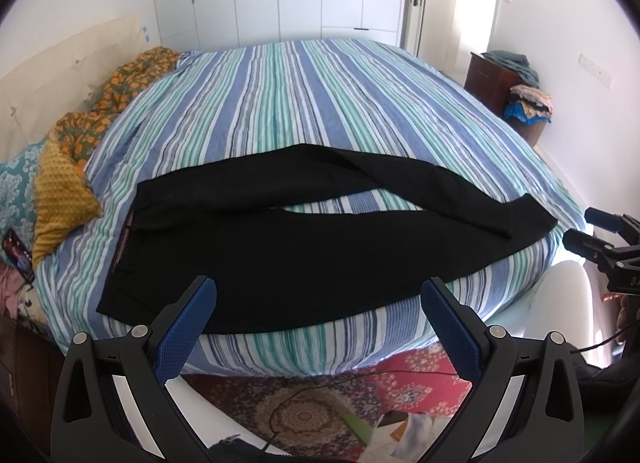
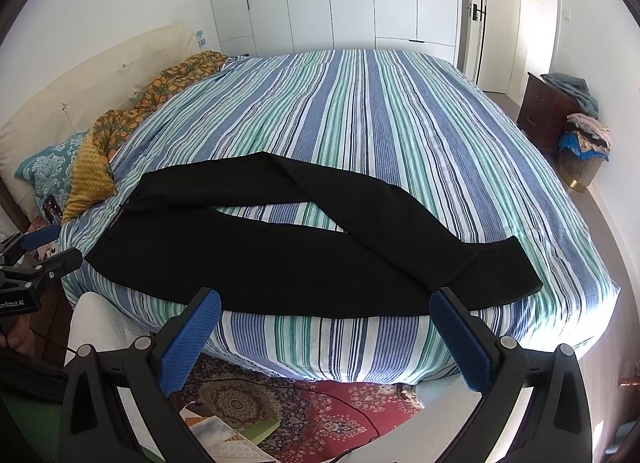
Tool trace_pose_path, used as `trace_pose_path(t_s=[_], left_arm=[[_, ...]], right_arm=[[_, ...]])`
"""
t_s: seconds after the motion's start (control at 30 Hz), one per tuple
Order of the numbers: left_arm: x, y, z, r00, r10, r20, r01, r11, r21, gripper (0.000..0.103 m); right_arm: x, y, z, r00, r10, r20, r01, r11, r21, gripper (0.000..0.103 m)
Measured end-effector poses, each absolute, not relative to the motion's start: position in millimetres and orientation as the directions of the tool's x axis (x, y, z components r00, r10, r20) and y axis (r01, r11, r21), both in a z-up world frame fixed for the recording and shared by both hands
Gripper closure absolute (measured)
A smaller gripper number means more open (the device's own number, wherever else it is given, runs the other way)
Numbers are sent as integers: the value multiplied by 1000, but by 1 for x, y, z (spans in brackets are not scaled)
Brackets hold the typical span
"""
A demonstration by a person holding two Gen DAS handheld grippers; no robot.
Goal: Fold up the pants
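Black pants (image 1: 280, 247) lie flat along the near edge of the striped bed (image 1: 304, 103), waistband to the left, both legs running right and crossing near the cuffs. They also show in the right wrist view (image 2: 280, 263). My left gripper (image 1: 318, 295) is open and empty, hovering just short of the pants' near edge, by the seat and thigh. My right gripper (image 2: 324, 307) is open and empty, just short of the lower legs. Each gripper appears at the other view's edge, the right one (image 1: 588, 229) and the left one (image 2: 48, 247).
Pillows and a floral blanket (image 1: 100, 111) sit at the head of the bed on the left, with a phone (image 1: 16, 251) nearby. A patterned rug (image 2: 304, 411) with papers and cables covers the floor below. A nightstand with clothes (image 2: 568, 119) stands at the far right.
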State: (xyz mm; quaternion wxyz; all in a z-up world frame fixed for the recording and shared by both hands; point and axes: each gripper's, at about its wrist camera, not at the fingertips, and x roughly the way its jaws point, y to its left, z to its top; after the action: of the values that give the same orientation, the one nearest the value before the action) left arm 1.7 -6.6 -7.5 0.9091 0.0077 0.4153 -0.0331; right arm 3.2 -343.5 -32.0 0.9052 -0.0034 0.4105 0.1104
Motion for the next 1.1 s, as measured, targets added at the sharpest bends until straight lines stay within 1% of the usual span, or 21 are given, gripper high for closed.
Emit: trace_pose_path(t_s=[0.1,0.23,0.37,0.53,0.67,0.77,0.9,1.1], left_arm=[[2,-7,-7,653,-52,-755,68,998,-11,1],[2,-7,-6,657,-37,-753,62,998,5,1],[4,-5,-8,651,-18,-759,45,999,16,1],[4,-5,-10,652,-7,-758,38,999,23,1],[4,-6,-13,649,7,-761,33,999,37,1],[3,-6,-14,654,35,-756,21,998,64,1],[3,-5,-15,653,24,-757,28,998,56,1],[5,0,-13,670,33,-741,6,999,50,1]], right_arm=[[2,-341,-31,631,230,-741,-232,967,103,0],[0,-338,-29,642,233,-730,-241,966,96,0],[1,-341,-28,651,244,-719,-230,966,120,0],[-3,-339,-25,674,289,-679,-273,953,134,0],[-2,-330,-28,660,269,-702,-302,950,80,0],[-1,-332,-33,648,282,-708,-290,950,113,0],[3,-339,-39,627,289,-724,-257,953,158,0],[3,-343,-36,638,278,-718,-245,957,153,0]])
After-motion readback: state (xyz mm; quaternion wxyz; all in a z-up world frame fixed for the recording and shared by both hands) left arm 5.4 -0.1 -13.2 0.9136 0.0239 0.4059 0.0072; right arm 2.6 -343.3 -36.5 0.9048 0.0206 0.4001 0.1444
